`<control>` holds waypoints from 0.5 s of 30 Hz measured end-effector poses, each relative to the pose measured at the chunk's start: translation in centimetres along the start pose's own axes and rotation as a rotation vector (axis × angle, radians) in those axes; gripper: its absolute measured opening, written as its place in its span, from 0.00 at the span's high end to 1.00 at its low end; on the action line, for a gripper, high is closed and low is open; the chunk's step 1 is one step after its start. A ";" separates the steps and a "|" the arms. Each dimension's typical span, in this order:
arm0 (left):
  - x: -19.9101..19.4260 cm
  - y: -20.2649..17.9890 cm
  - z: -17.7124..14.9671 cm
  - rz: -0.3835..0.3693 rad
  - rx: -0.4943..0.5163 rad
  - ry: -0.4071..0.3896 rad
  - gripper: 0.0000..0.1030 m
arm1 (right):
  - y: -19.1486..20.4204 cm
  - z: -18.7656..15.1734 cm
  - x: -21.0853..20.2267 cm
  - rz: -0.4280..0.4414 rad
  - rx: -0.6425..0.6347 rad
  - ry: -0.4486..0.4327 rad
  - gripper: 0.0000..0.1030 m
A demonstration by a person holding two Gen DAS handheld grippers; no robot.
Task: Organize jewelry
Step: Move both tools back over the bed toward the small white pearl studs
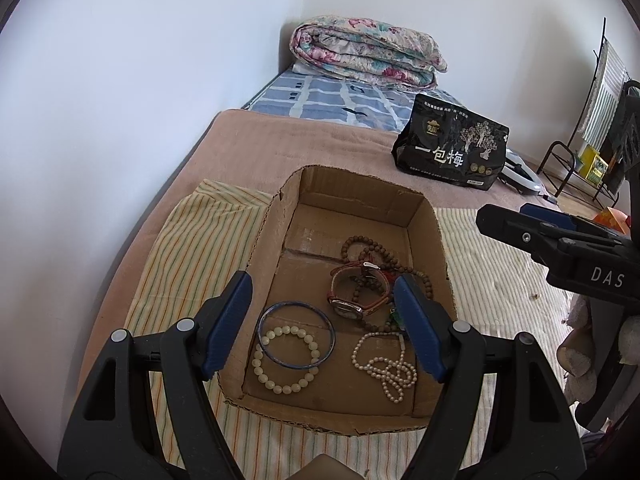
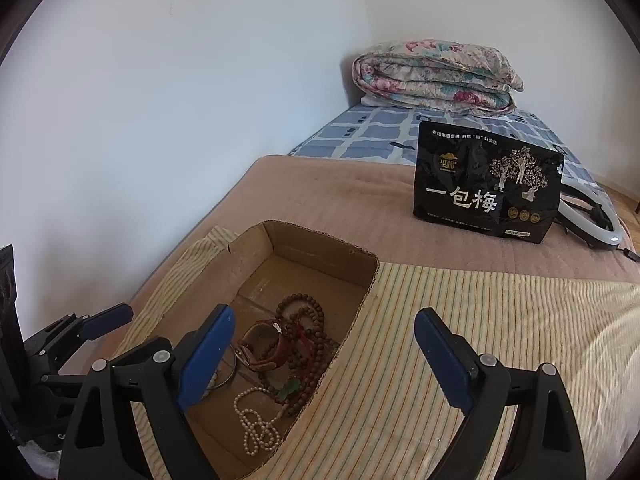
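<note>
An open cardboard box [image 1: 428, 224] sits on a striped cloth on the bed. Inside lie a blue bangle [image 1: 267, 315], a cream bead bracelet [image 1: 285, 360], a white pearl necklace [image 1: 386, 368], a brown-strap watch [image 1: 352, 304] and a brown wooden bead strand [image 1: 376, 252]. My left gripper [image 1: 324, 292] is open and empty, hovering over the box's near half. My right gripper [image 2: 324, 328] is open and empty, above the box's right wall [image 2: 360, 300] and the cloth. The watch [image 2: 264, 344], beads [image 2: 304, 312] and pearls [image 2: 256, 424] show in the right wrist view.
A black snack bag [image 1: 452, 144] stands on the tan blanket [image 1: 300, 140] behind the box, with a white ring light [image 2: 592, 224] beside it. A folded floral quilt [image 1: 368, 52] lies at the bed's far end. A white wall runs along the left. A metal rack [image 1: 580, 160] stands at right.
</note>
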State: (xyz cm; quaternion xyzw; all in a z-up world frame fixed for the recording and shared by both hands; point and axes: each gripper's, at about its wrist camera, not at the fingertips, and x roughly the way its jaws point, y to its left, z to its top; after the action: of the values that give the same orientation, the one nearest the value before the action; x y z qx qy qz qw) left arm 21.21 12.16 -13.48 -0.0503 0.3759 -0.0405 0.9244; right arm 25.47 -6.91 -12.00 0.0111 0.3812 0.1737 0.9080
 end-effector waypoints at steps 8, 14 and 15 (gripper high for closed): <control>-1.6 -1.5 0.5 0.001 0.023 -0.027 0.26 | -0.9 -0.1 -1.7 -0.001 0.011 -0.021 0.10; -2.8 -3.1 1.0 -0.006 0.042 -0.048 0.26 | -2.0 -0.3 -3.4 -0.005 0.024 -0.041 0.10; -2.9 -3.4 1.0 -0.008 0.046 -0.051 0.26 | -2.2 -0.3 -3.6 -0.005 0.027 -0.043 0.10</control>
State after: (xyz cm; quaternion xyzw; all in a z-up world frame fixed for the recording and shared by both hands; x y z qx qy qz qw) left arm 19.70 9.18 -10.32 -0.0317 0.3510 -0.0516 0.9344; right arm 23.56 -10.19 -10.05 0.0259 0.3637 0.1660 0.9162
